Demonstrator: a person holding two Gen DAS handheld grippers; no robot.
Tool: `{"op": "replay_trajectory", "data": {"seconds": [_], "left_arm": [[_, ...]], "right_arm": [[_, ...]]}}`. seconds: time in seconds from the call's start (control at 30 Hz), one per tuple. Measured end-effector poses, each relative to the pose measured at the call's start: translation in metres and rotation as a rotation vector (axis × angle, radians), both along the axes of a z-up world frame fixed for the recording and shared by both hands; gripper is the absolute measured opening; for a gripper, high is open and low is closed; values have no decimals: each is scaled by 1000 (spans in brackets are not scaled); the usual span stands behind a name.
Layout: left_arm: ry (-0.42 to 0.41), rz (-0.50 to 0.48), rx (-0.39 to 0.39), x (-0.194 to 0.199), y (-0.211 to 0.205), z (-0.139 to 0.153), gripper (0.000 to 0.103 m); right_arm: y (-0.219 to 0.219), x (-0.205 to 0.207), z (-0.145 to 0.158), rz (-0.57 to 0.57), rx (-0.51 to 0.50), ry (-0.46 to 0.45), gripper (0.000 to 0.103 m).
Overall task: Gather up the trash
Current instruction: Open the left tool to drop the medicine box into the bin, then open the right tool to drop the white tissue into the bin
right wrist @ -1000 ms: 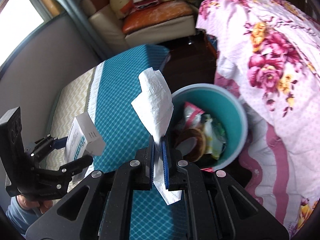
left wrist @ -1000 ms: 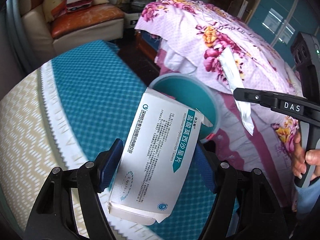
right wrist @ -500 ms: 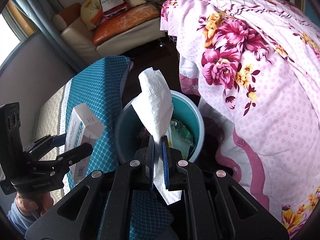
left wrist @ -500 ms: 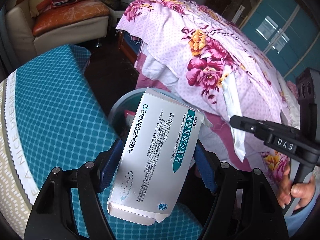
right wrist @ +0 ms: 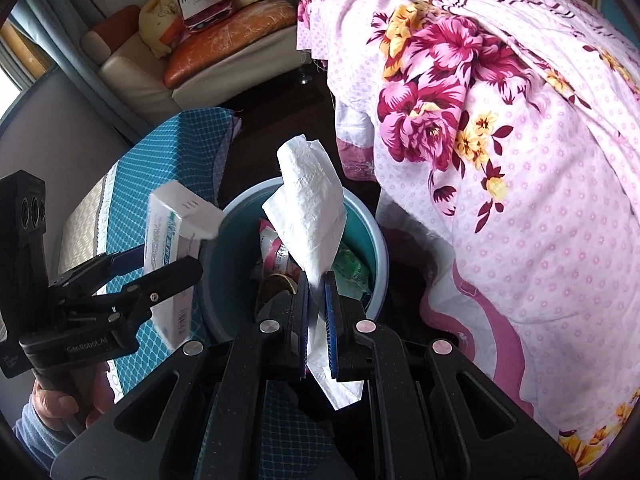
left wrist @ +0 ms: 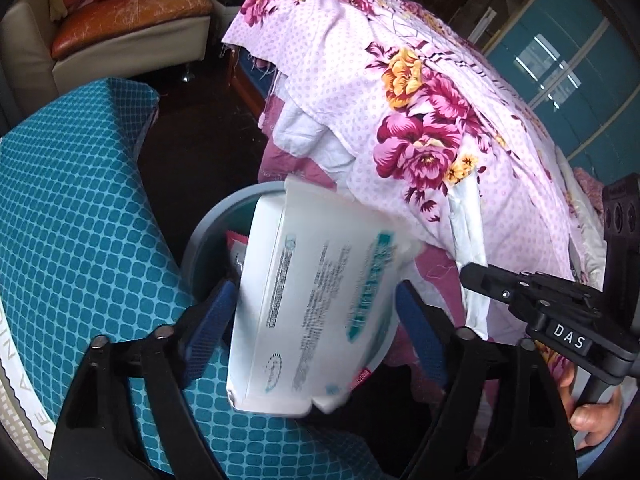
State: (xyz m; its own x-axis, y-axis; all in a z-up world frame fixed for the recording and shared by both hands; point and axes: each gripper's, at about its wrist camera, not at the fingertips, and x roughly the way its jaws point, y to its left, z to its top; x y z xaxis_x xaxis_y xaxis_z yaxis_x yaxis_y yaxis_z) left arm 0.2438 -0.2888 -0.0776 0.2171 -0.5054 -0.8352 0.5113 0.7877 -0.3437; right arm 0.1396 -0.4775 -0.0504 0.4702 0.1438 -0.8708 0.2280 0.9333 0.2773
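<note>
floral bedspread point(left wrist: 420, 92), cream armchair point(left wrist: 120, 28), dark floor point(left wrist: 192, 148)

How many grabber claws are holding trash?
2. The left gripper, jaws opening, has the medicine box between them over the trash bin. The right gripper pinches a white tissue above it.

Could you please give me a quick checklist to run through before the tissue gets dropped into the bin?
1. Left gripper jaws opening, pads clear of the box: ok.
2. Box over the bin: cannot tell; the right wrist view shows it near the bin's left rim.
3. Right gripper shut on the tissue: ok.
4. Tissue above the bin opening: ok.
5. Room left in the bin: ok, wrappers sit low inside.
6. Bedspread clear of the bin opening: ok.
</note>
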Motion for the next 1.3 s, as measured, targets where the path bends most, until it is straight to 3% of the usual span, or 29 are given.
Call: {"op": "replay_trajectory", "data": {"seconds": [0.27, 0.6, 0.83, 1.3], "left_arm": [[18, 28, 12, -4, 22, -8, 92], [-28, 77, 41, -18, 54, 0, 93], [-75, 129, 65, -22, 76, 4, 94], [-61, 174, 65, -17, 117, -6, 95]], "right_arm": [[2, 5, -5, 7, 1, 11, 7], [17, 9, -2, 25, -8, 11, 8], [36, 20, 1, 58, -32, 21, 8], [79, 49, -7, 120, -64, 67, 10]]}}
